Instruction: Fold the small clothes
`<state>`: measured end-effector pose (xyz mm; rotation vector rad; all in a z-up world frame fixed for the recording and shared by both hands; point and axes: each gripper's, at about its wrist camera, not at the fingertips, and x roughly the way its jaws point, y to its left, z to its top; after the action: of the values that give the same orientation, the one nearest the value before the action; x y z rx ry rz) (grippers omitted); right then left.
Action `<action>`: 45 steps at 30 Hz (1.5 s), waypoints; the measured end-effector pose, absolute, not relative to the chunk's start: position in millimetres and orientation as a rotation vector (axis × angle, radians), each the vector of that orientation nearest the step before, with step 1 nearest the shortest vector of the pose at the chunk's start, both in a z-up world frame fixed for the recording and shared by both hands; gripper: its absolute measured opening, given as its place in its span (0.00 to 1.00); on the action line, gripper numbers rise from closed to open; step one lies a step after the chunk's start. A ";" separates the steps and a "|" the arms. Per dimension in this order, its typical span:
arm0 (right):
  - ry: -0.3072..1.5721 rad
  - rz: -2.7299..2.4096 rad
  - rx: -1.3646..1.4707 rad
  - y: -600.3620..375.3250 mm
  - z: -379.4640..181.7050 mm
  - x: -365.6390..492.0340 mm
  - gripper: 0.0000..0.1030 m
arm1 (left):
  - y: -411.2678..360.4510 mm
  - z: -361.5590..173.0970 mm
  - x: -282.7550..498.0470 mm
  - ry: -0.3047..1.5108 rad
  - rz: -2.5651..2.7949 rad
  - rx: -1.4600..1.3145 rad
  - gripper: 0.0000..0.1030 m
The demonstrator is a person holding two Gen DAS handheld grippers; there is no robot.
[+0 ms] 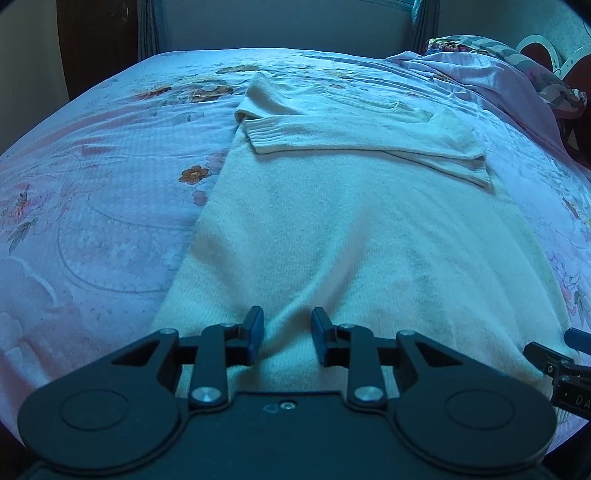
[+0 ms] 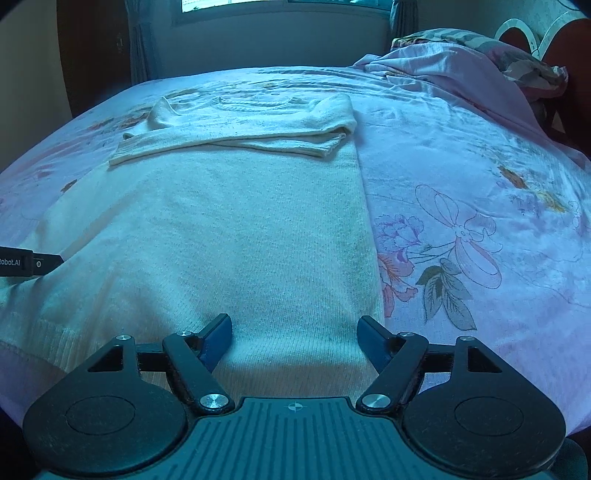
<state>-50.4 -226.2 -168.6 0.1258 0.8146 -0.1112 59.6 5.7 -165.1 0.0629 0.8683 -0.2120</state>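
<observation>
Both sleeves of the cream sweater are already lying folded across its chest, one over the other, so the first folds are judged done — the lengthwise fold, hem up toward the collar, is what is being left. The sweater is lying flat on the bed, collar toward the far edge and hem toward the cameras, on a pink floral bedspread.

The left gripper is being held over the near left part of the hem, its jaws partly open with knit fabric showing in the gap between them; nothing is being gripped as far as can be told. The right gripper is being held over the near right corner of the hem, its jaws spread wider, and it too is holding nothing. A grasp of the hem by both is judged to be the step in hand.

In the right wrist view the sweater's right edge and a window above the bed are being shown, which the left view is lacking; the left gripper's tip is only being glimpsed at that frame's left border. In the left wrist view the sweater's left edge is being seen against the bedspread. A heap of pink bedding is being shown at the far right in both.
</observation>
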 end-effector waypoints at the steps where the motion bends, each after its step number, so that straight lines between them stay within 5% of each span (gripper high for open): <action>1: 0.816 -0.110 0.123 -226.1 -168.5 -50.7 0.73 | 5.3 -165.4 59.5 0.867 -0.211 0.065 0.26; 45: 0.805 -0.103 0.111 -224.8 -162.5 -53.0 0.77 | 17.7 -150.0 45.2 0.849 -0.217 0.133 0.27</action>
<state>-53.0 -224.8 -162.5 0.1105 0.8051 -0.1028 45.2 17.7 -150.0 0.1334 0.8487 -0.2165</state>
